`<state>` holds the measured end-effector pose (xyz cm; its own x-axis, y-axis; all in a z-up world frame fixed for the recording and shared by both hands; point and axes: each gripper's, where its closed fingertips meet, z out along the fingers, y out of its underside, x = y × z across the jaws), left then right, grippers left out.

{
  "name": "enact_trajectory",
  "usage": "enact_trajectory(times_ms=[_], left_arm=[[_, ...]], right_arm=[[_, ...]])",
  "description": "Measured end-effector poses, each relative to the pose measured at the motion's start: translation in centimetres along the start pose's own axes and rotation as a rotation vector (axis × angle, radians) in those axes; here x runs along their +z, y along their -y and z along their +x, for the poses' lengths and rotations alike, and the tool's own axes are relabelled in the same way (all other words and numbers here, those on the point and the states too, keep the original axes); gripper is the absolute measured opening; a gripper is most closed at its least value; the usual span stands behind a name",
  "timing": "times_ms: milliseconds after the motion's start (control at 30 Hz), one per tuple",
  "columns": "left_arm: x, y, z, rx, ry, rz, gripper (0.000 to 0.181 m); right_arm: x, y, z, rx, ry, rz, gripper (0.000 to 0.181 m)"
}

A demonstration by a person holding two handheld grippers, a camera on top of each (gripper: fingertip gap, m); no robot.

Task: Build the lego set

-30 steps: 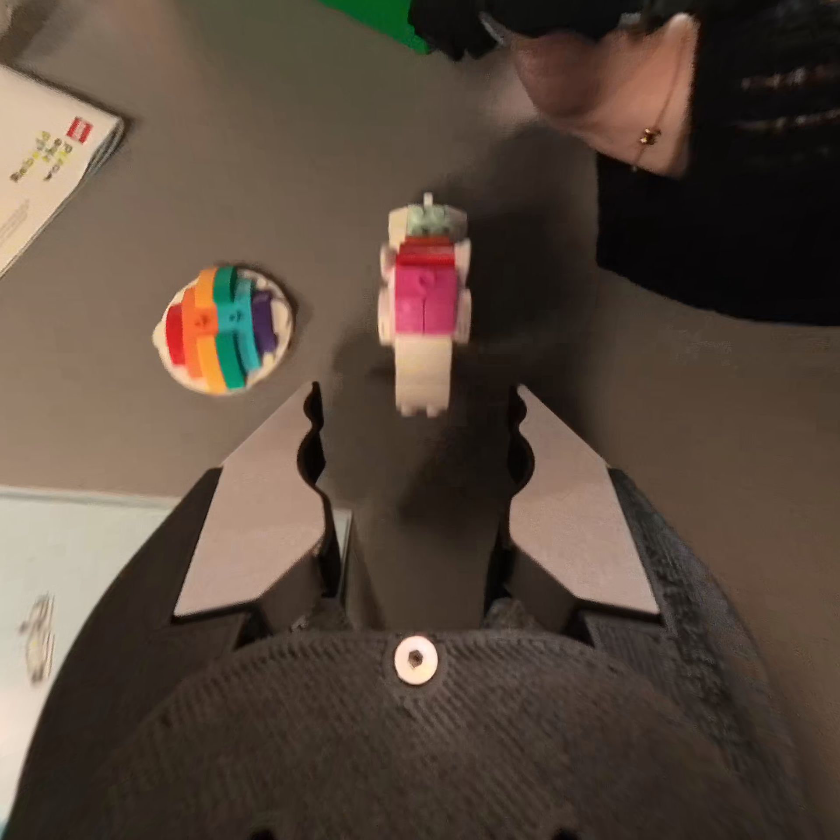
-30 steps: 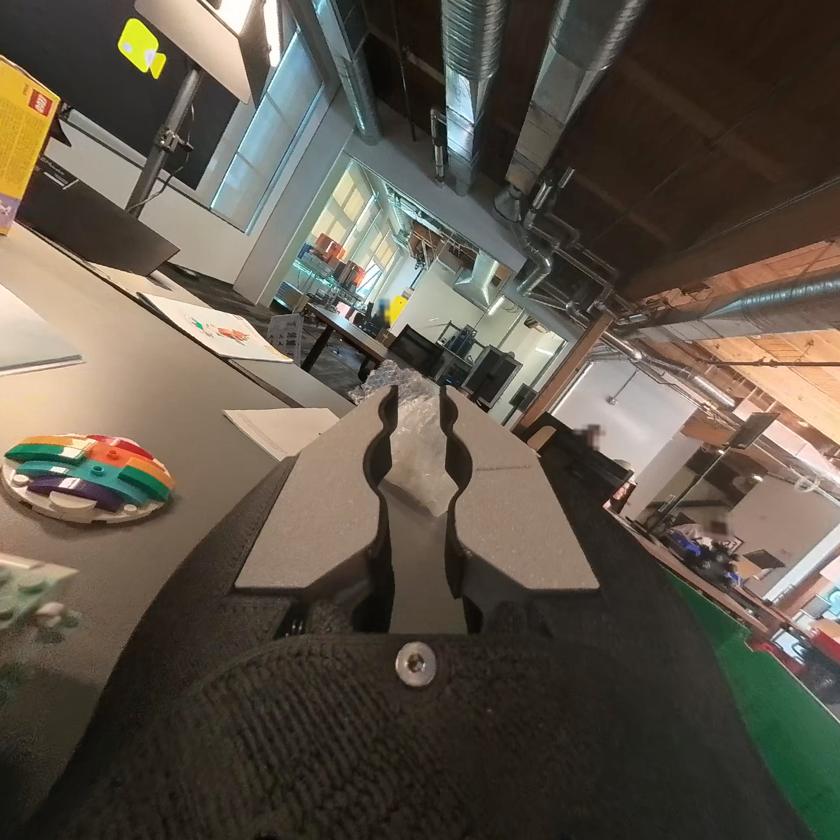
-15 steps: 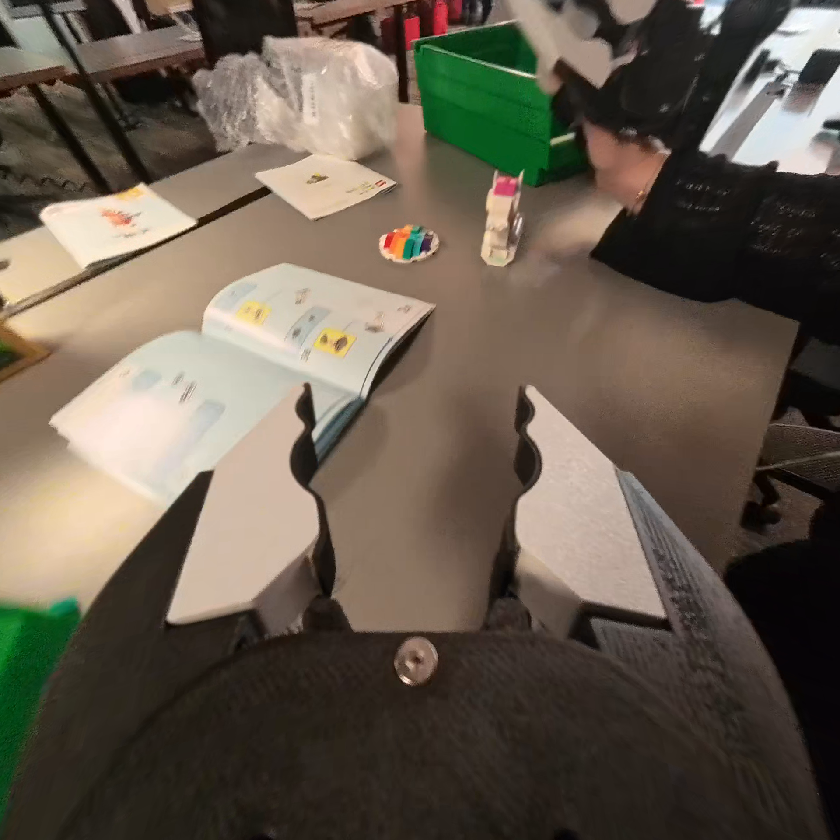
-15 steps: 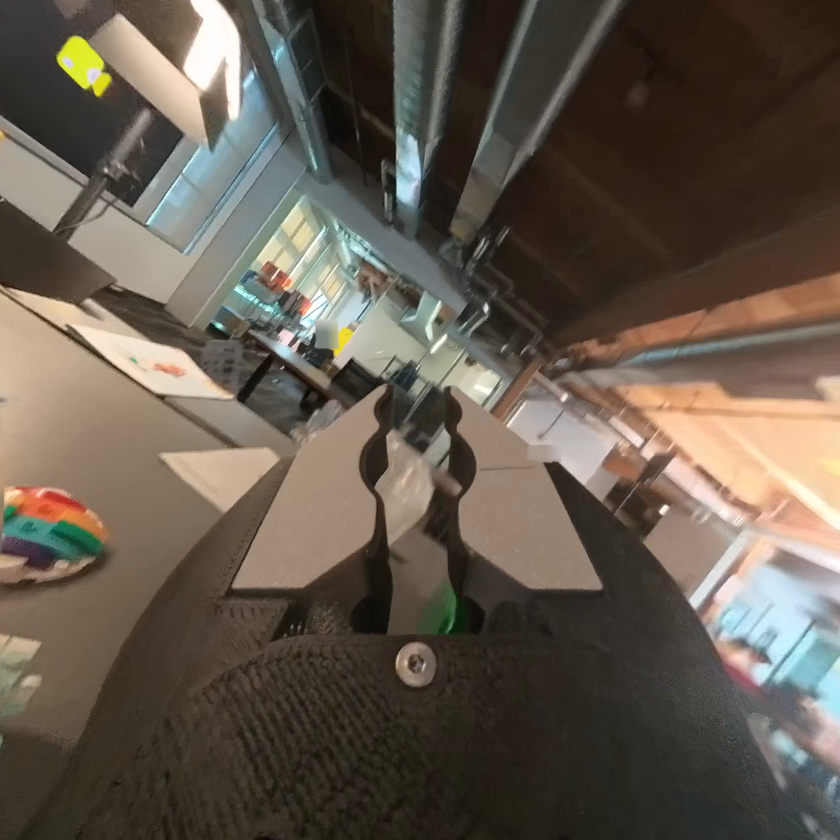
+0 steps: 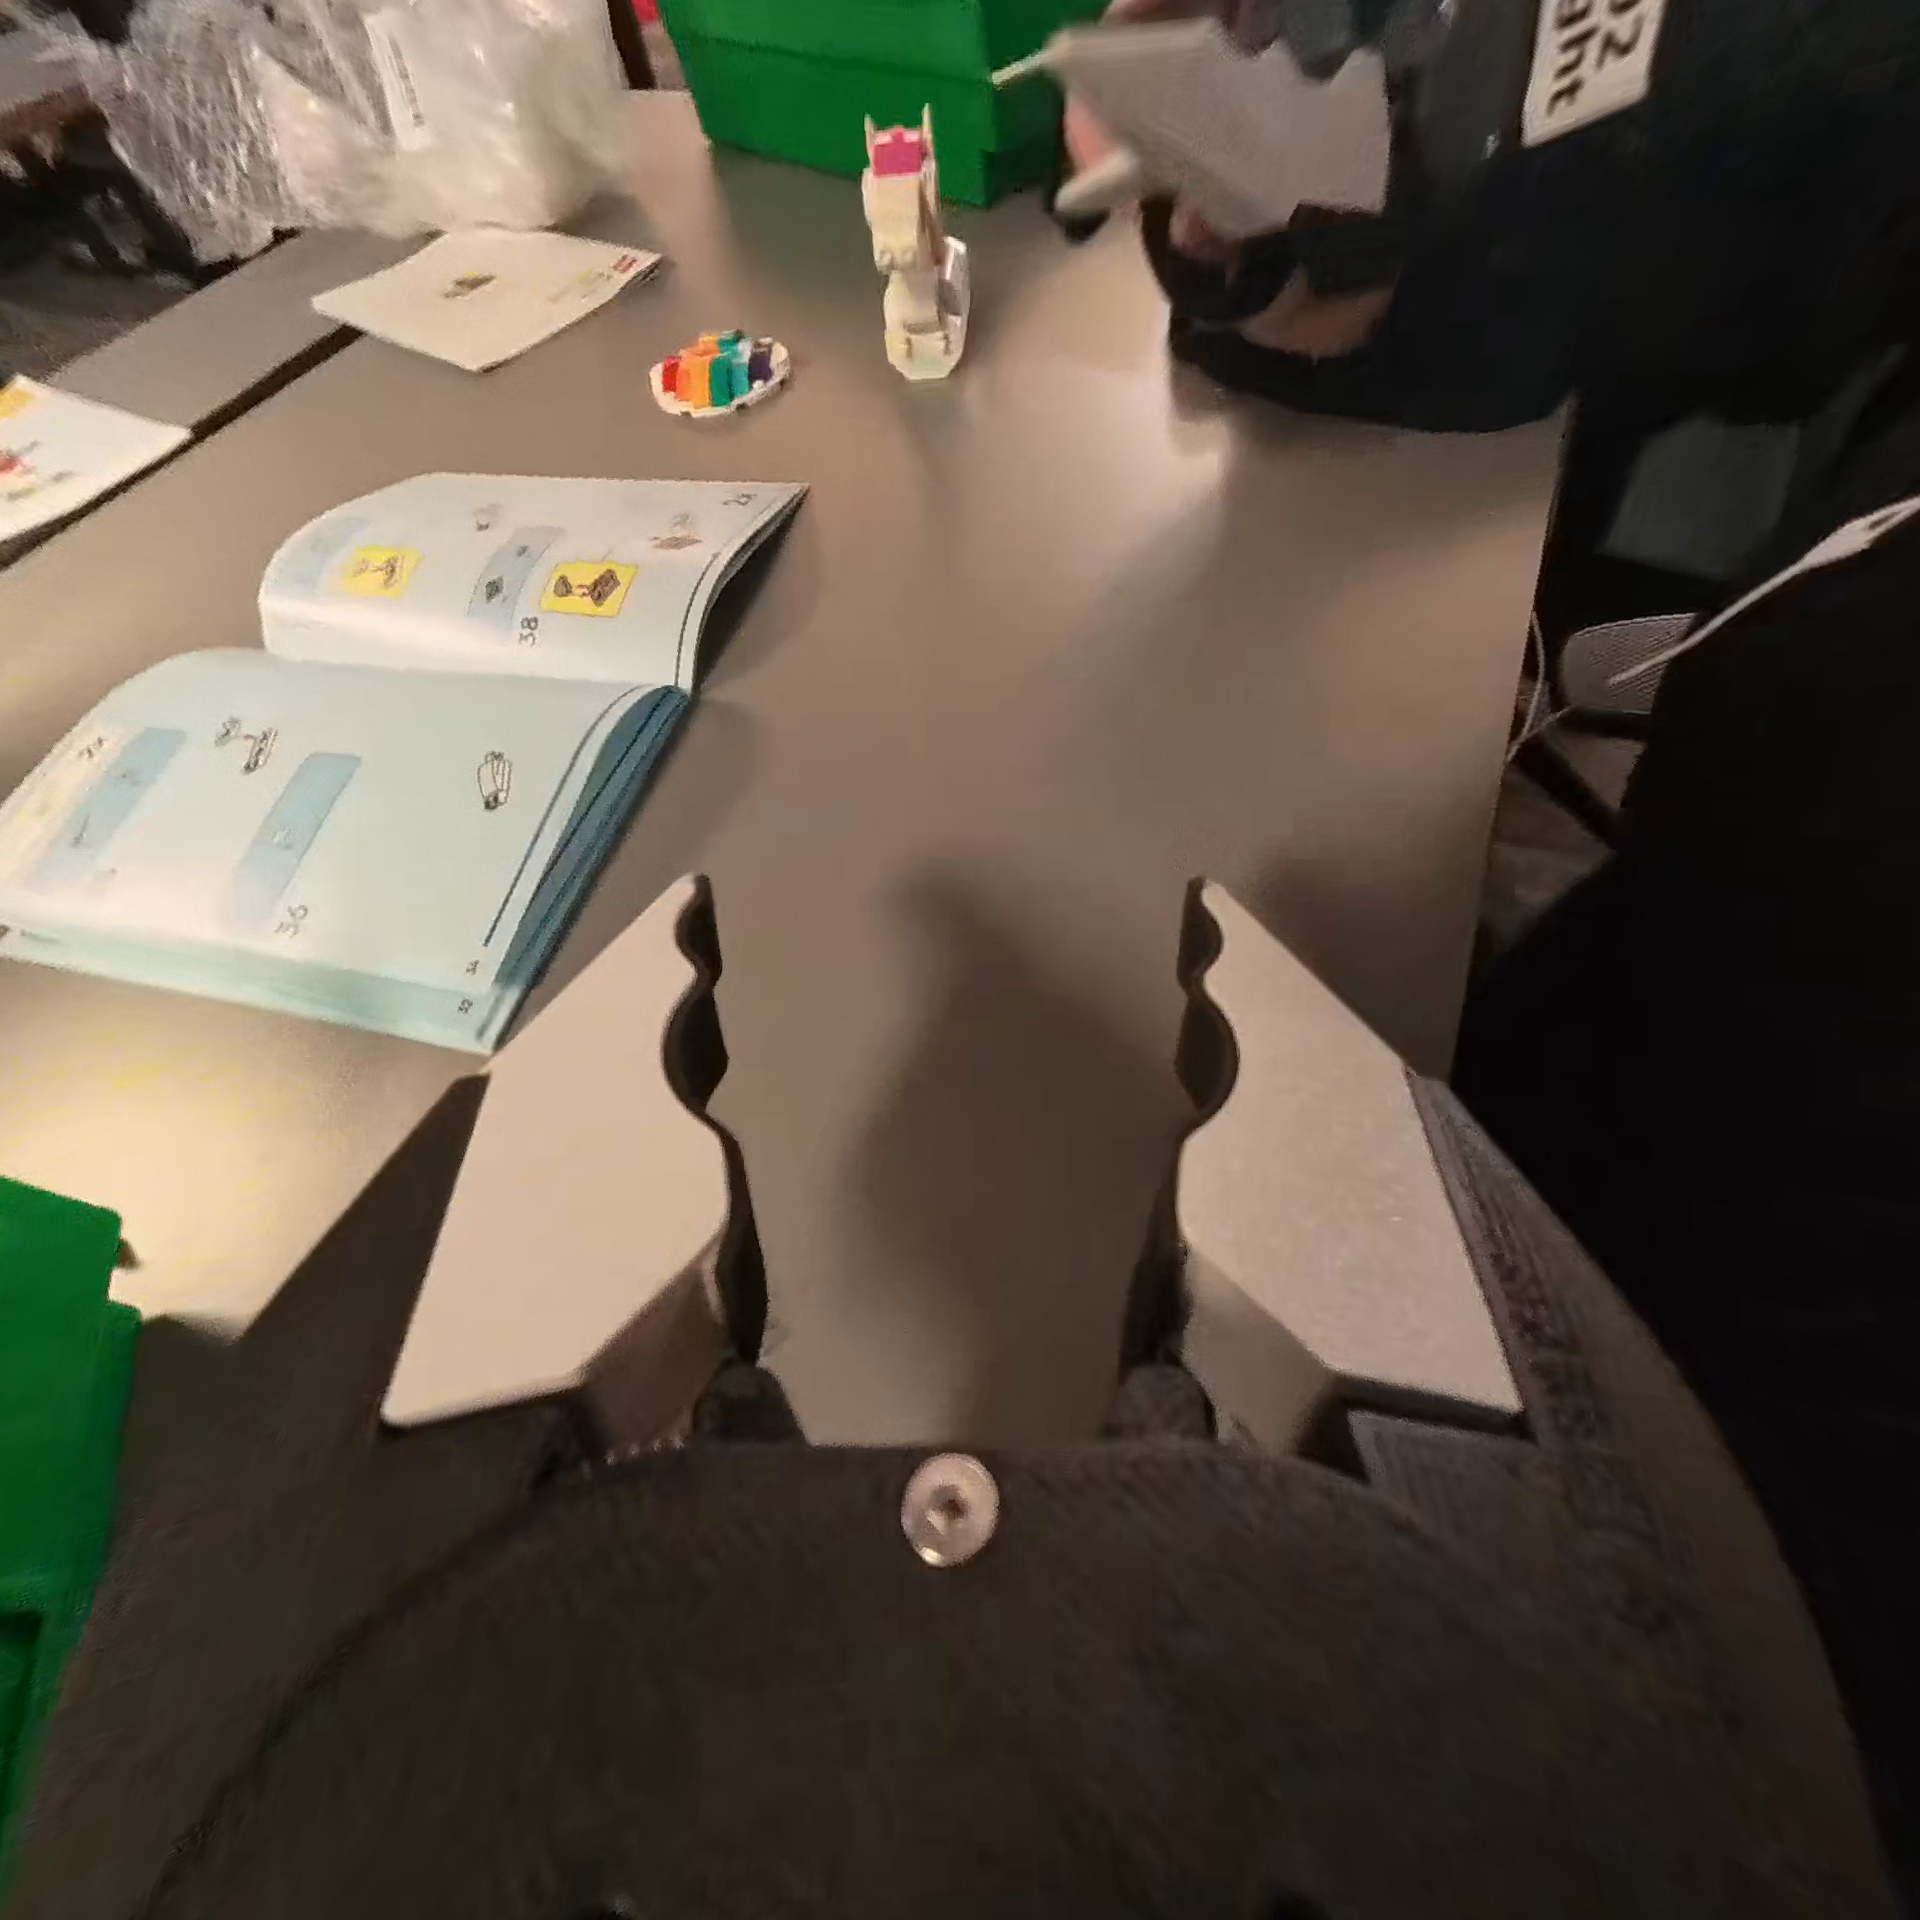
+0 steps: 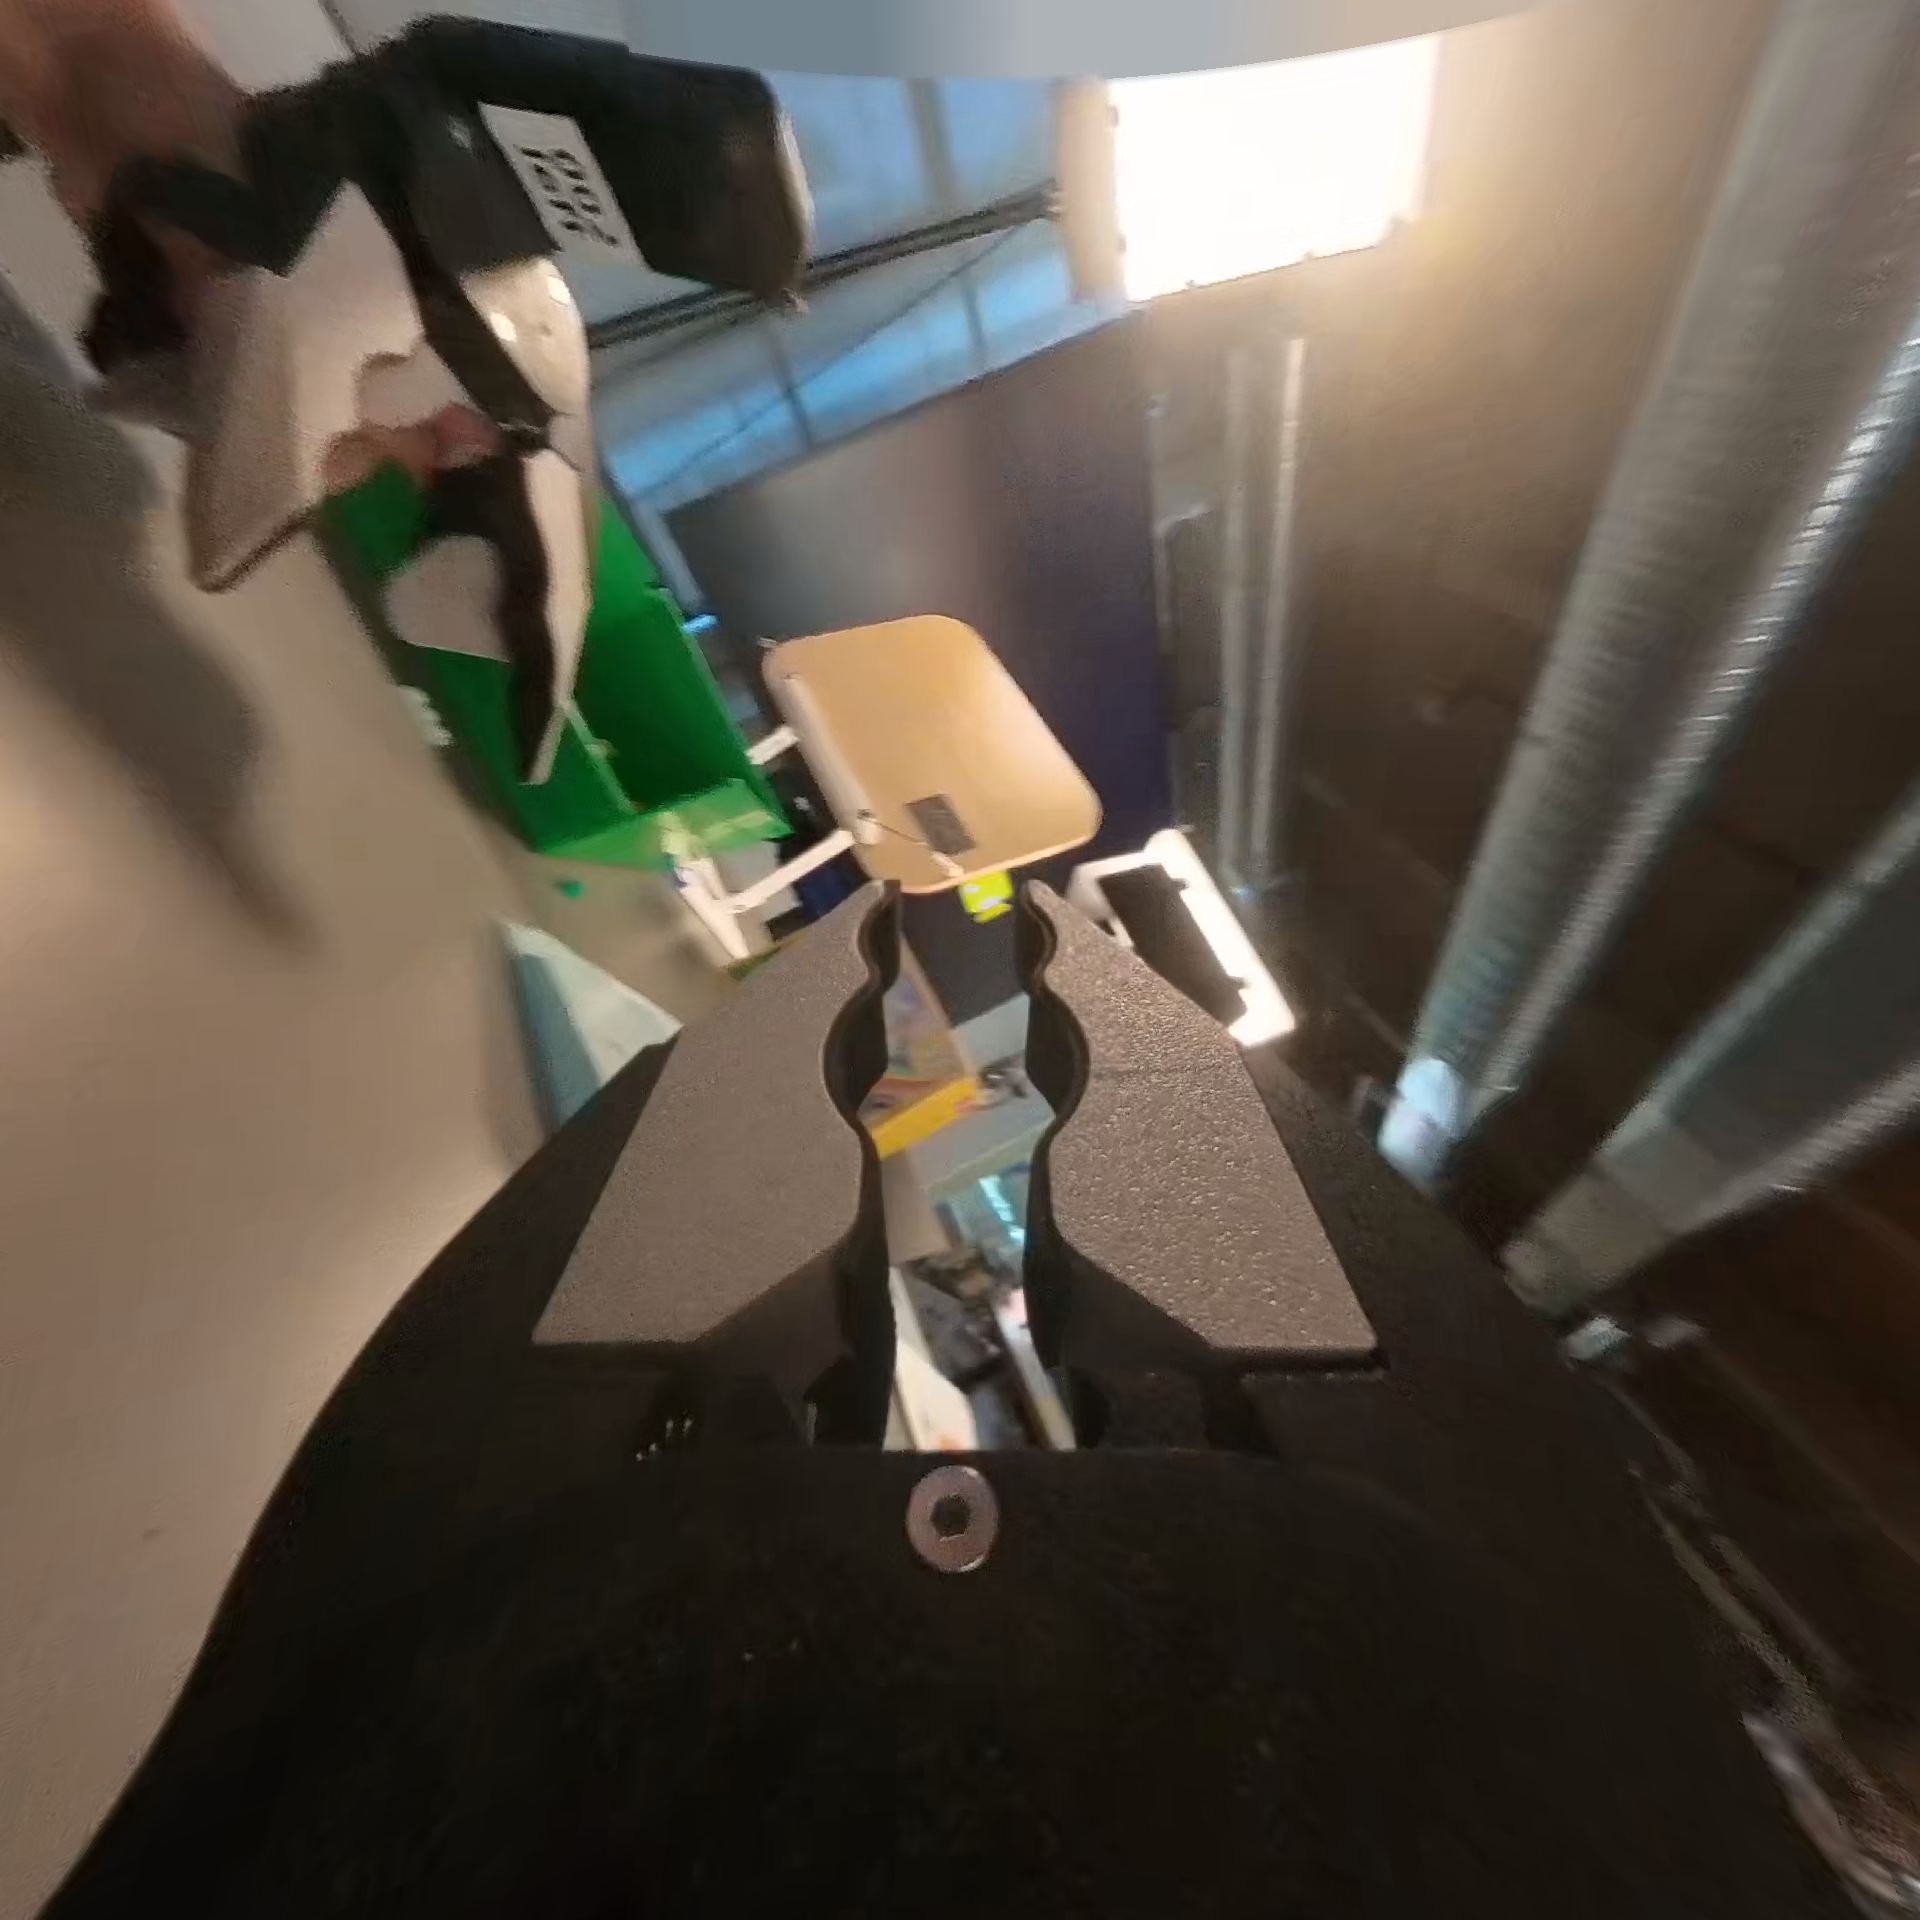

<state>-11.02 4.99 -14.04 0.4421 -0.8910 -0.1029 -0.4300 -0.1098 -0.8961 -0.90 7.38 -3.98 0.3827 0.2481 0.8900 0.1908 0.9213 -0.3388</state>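
Observation:
A white lego figure with a pink top (image 5: 914,239) stands upright at the far side of the grey table (image 5: 1039,675). A round white lego disc with rainbow bricks (image 5: 719,372) lies to its left. My left gripper (image 5: 945,894) is open and empty, held above the near part of the table, well back from both models. My right gripper (image 6: 958,904) is nearly shut with a narrow gap and holds nothing. It points off the table at the room. It also shows in the left wrist view (image 5: 1195,125), held in a hand above the far right of the table.
An open light-blue instruction booklet (image 5: 416,707) lies left of centre. A leaflet (image 5: 488,286) and clear plastic bags (image 5: 416,114) are at the far left. A green bin (image 5: 852,73) stands behind the figure. A person in black (image 5: 1714,935) is at the right edge. Spacing between my two grippers at the tips: around 15 centimetres.
My left gripper pulled far back and up from just over the lego figure, staying open. My right gripper swung up from low beside the rainbow disc and now points at the room.

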Motion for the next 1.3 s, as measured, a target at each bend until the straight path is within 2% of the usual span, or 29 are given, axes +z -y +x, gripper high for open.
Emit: enact_trajectory(times_ms=[133, 233, 300, 533, 767, 867, 1000, 1100, 1300], left_arm=[[-0.9, 1.6, -1.6, -0.071, 0.020, 0.185, 0.081], [-3.6, 3.7, -3.0, -0.197, 0.013, 0.352, 0.079], [-5.7, 4.4, -3.6, -0.251, 0.029, 0.403, 0.079], [-14.4, 3.9, -4.1, -0.368, 0.220, 0.467, 0.076], [-21.2, 0.7, -3.0, -0.397, 0.477, 0.449, 0.072], [-23.0, -0.3, -3.1, -0.407, 0.577, 0.491, 0.073], [-25.2, -2.5, -4.1, -0.427, 0.790, 0.537, 0.070], [-25.2, -3.8, -4.4, -0.432, 0.873, 0.532, 0.072], [-25.2, -3.9, -4.4, -0.445, 0.970, 0.571, 0.074]], right_arm=[[0.9, -1.6, -1.9, 0.148, 0.056, -0.031, 0.019], [1.1, -3.8, -2.0, 0.223, 0.060, -0.086, 0.019], [0.9, -4.7, -1.7, 0.269, 0.046, -0.111, 0.019], [0.7, -5.3, -1.3, 0.299, 0.029, -0.130, 0.019], [0.9, -6.8, -1.5, 0.296, 0.023, -0.200, 0.019], [1.2, -7.4, -1.6, 0.312, 0.011, -0.234, 0.019], [2.0, -7.1, -1.4, 0.340, -0.021, -0.246, 0.019], [3.4, -5.9, -1.7, 0.362, -0.045, -0.231, 0.019], [6.5, -4.9, -3.8, 0.362, -0.025, -0.229, 0.019]])
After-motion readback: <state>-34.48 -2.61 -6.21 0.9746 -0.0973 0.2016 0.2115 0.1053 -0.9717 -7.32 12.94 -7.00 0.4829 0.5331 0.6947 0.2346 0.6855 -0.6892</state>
